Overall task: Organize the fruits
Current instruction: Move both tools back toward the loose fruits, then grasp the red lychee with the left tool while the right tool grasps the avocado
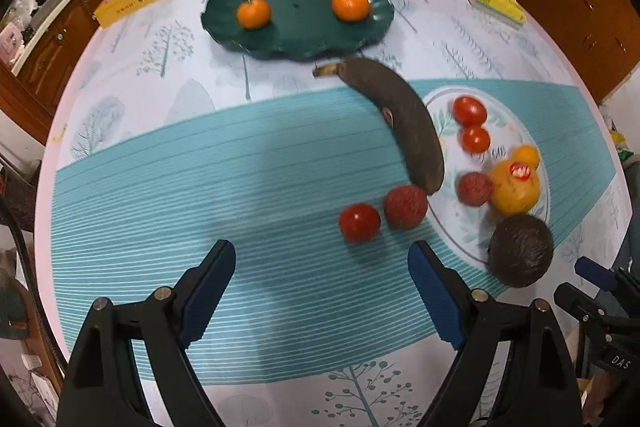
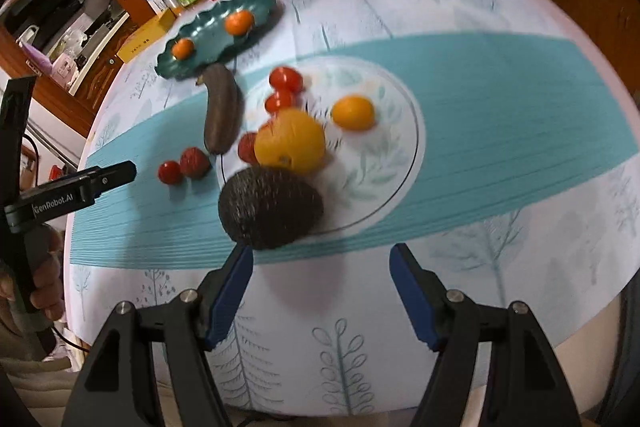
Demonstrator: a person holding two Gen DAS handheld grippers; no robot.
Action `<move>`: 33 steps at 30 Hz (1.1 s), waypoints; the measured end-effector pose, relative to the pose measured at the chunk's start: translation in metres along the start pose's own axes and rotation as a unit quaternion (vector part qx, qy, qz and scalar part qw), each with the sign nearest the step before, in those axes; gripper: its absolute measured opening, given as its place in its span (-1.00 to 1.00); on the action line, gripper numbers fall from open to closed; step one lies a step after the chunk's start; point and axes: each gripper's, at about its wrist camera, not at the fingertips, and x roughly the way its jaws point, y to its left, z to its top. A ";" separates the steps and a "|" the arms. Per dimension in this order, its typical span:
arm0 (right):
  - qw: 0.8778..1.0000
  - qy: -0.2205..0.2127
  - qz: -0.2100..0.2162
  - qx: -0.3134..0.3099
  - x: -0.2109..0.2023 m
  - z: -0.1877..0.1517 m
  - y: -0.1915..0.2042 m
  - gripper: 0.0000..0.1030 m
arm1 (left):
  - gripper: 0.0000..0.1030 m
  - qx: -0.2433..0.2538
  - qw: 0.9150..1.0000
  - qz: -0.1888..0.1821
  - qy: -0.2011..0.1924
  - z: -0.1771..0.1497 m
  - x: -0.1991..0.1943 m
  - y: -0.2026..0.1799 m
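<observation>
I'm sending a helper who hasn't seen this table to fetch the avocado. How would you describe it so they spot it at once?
Find the white leaf-patterned plate on the teal band of the tablecloth. On that plate's near rim, just in front of the big yellow-orange fruit, sits the avocado. It is the only dark, nearly black, rough-skinned rounded fruit; the other dark one, the banana, is long and lies beside the plate.

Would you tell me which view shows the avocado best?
The right wrist view: the avocado sits large and central just ahead of the right gripper. The left wrist view shows it smaller, near the right edge.
</observation>
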 end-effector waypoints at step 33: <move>0.994 -0.025 0.100 0.043 0.042 0.029 0.006 0.42 | -0.13 0.151 0.988 -0.042 0.014 0.021 0.055 -0.061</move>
